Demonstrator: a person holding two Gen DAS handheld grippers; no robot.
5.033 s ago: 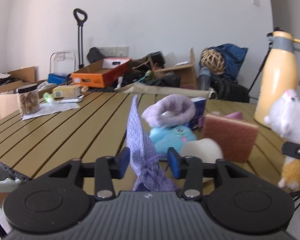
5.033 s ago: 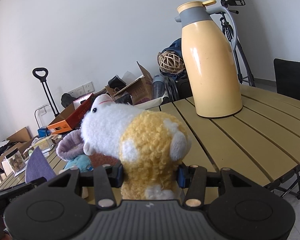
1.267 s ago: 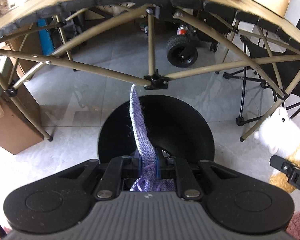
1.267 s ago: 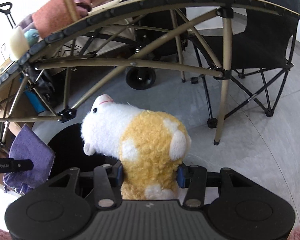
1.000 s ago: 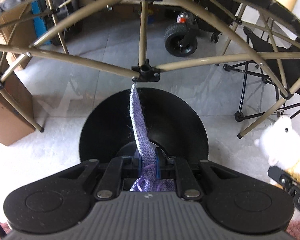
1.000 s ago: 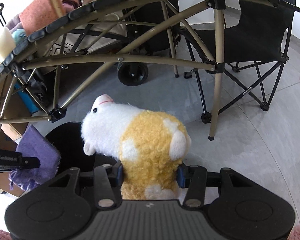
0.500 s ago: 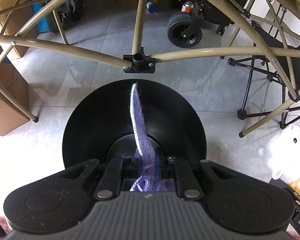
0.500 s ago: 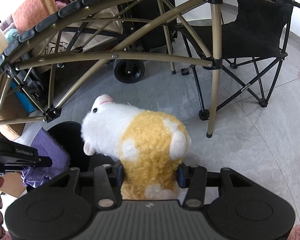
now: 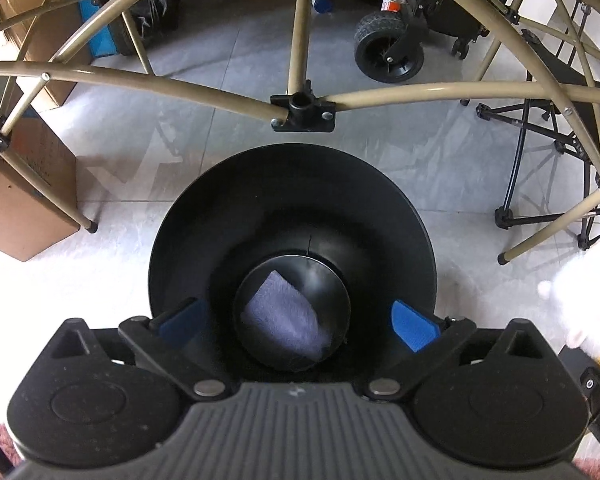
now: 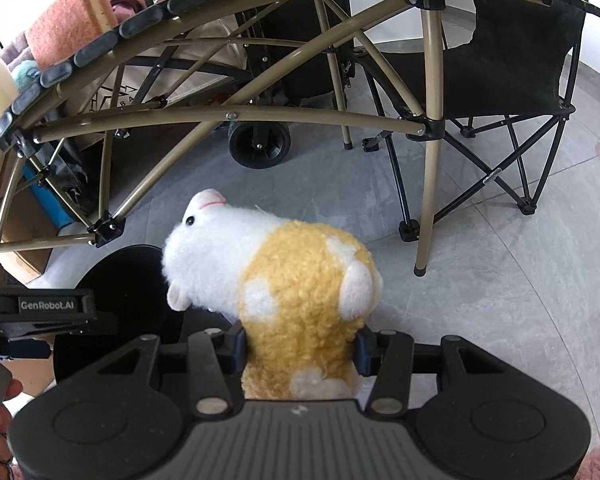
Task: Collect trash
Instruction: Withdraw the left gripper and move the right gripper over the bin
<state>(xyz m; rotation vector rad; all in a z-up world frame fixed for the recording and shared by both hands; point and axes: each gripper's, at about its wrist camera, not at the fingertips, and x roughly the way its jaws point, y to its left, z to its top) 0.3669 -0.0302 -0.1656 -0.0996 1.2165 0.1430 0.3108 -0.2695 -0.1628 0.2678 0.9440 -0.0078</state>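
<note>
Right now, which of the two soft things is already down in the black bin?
The purple pouch lies at the bottom of the black bin; the left gripper is opening, empty. The plush hamster stays clamped in the right gripper.

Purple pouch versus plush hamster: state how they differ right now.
The purple pouch lies loose at the bottom of the black bin, below the opening left claw; the plush hamster is pinched upright in the right claw. The pouch is flat, woven and plain; the hamster is bulky, fluffy, white and yellow. Both are soft fabric.

White lettering "GenRobot.AI" runs along the side of the left gripper [image 10: 40,312], just left of the plush toy [image 10: 276,296].
</note>
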